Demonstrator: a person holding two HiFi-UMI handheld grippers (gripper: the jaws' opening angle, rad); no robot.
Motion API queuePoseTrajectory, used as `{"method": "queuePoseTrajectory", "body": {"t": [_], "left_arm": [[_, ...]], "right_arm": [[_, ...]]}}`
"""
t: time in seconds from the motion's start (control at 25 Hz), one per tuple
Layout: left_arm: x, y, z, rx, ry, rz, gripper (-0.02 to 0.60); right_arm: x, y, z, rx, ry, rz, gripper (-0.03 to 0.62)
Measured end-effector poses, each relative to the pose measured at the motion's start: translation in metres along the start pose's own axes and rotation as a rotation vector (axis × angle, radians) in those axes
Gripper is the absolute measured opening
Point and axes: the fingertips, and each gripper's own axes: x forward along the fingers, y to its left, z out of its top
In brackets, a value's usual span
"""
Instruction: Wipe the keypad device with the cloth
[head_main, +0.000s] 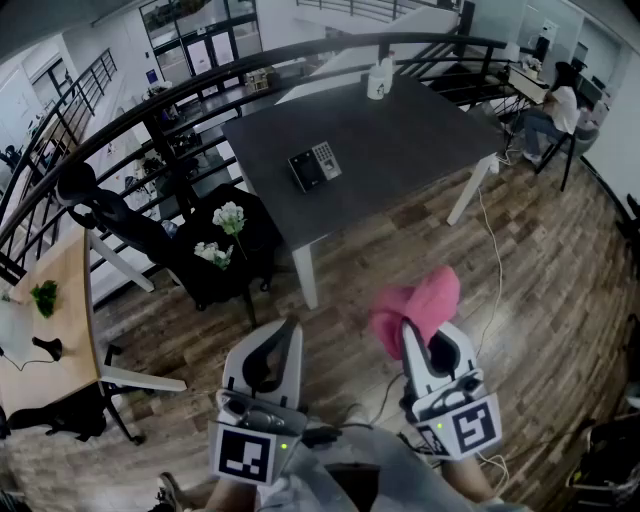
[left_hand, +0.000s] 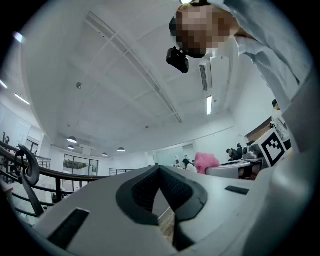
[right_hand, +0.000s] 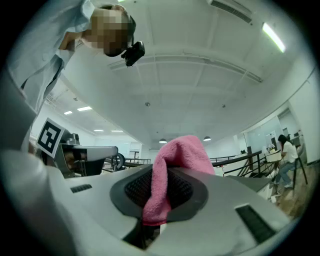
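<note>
Left gripper (head_main: 288, 330) jaws together, empty; right gripper (head_main: 415, 335) clamped on pink cloth (head_main: 425, 300). Keypad device (head_main: 315, 165) well apart, on dark table (head_main: 400, 140); white flowers (head_main: 230, 217) near table's left edge.

The soft pink terry cloth (head_main: 420, 305) is pinched between the jaws of the right gripper (head_main: 418, 335), bunched up and bulging past the tips. It's up in the air, near, right of centre. The small dark rectangular keypad device (head_main: 315, 166), pale button pad on its right half, lies flat on the far dark grey table (head_main: 400, 130), near that table's left front edge, well apart from the cloth.
</note>
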Motion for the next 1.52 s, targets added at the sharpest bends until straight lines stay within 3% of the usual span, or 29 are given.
{"method": "queuePoseTrajectory", "body": {"t": [0.44,1.0,1.52], "left_arm": [[-0.008,-0.002,0.001,0.008,0.004,0.04,0.008],[0.016,-0.036,0.005,-0.005,-0.027,0.086,0.008],[0.046,-0.075,-0.002,-0.001,-0.022,0.033,0.008]], "right_arm": [[0.0,-0.001,0.004,0.031,-0.023,0.033,0.055],[-0.029,-0.053,0.006,0.031,-0.03,0.027,0.055],[-0.046,-0.095,0.0,0.07,-0.042,-0.029,0.055]]}}
